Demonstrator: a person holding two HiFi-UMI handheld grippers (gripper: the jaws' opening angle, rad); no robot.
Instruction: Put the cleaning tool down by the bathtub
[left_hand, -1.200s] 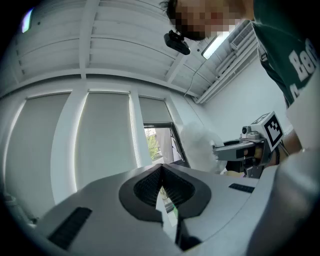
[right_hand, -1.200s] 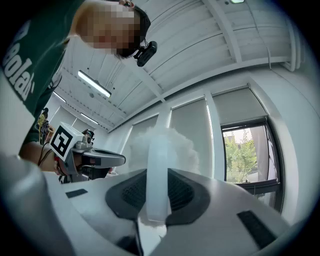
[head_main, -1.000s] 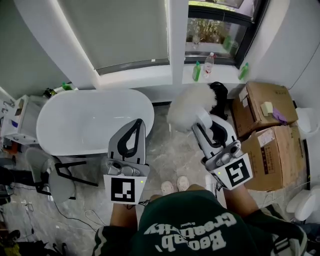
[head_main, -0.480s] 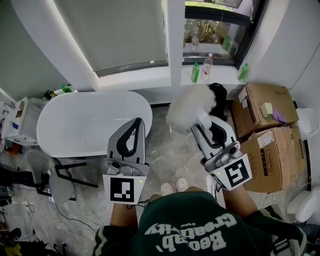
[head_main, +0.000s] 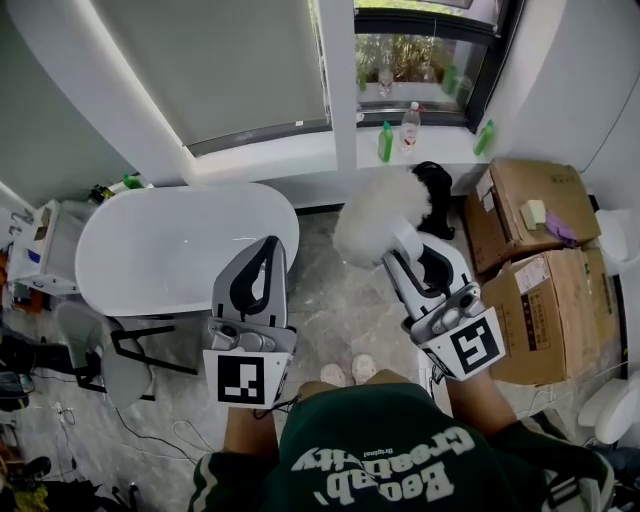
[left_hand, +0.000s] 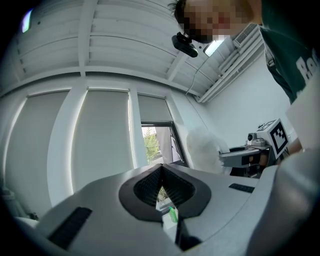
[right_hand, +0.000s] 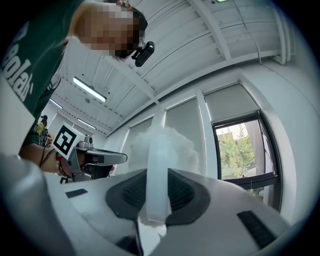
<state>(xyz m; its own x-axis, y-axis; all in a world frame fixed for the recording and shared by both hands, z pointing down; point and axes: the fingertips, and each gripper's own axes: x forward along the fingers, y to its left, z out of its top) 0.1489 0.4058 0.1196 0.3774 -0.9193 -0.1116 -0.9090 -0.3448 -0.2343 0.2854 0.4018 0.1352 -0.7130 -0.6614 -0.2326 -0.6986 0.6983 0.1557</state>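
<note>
Item one: white fluffy duster (head_main: 378, 215) (right_hand: 162, 142). We find it held in the air above the marble floor (head_main: 340, 300), right of the white oval bathtub (head_main: 170, 250) and apart from it. Its white handle is clamped between the jaws of the right hand-held gripper (head_main: 405, 245) (right_hand: 157, 195).

Item two: left hand-held gripper (head_main: 270, 245) (left_hand: 161, 167). Its jaws meet at the tips and carry nothing. In the head view we see it over the bathtub's near right edge.

Item three: two cardboard boxes (head_main: 530, 205) at the right.

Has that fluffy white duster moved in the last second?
No, not noticeably: the duster in the right gripper still overlaps the black object beside the cardboard boxes.
</note>
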